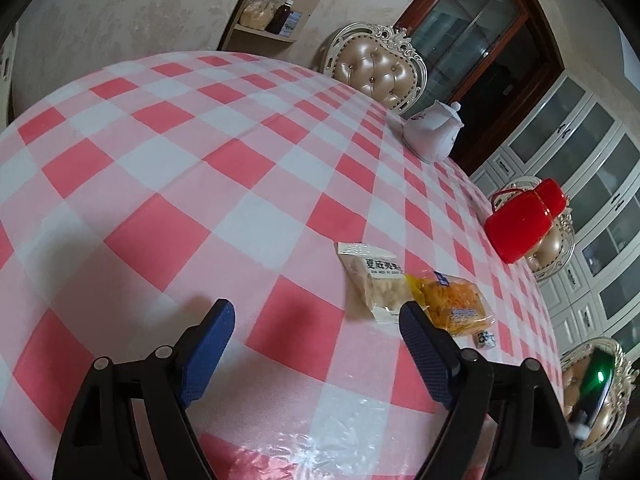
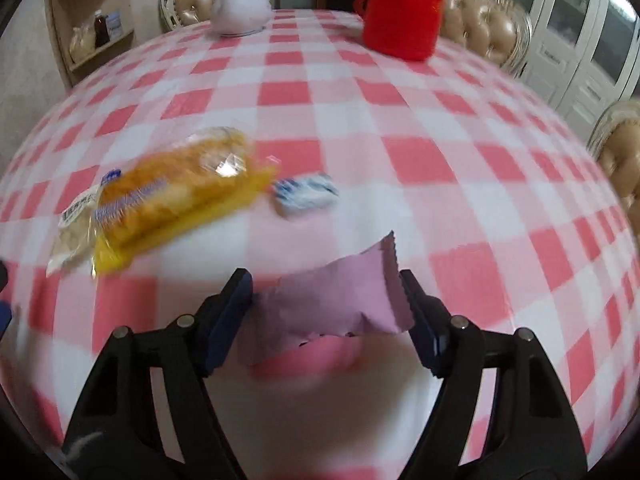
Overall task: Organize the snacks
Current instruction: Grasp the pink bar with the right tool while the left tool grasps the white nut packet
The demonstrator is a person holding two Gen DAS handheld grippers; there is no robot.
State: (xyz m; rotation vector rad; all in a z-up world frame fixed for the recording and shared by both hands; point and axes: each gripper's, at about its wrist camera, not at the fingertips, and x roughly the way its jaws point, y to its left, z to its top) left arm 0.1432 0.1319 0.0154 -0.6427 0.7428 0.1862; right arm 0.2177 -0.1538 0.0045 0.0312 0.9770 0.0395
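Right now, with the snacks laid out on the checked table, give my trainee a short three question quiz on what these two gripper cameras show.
1. True or false: the left gripper has a snack between its fingers.
2. Which snack lies between the right gripper's fingers? A) yellow bread pack B) purple packet C) blue and white candy
3. Fill in: the yellow bread pack partly overlaps the ____ snack pack beside it.

Key
1. False: its jaws stand open over bare tablecloth.
2. B
3. White
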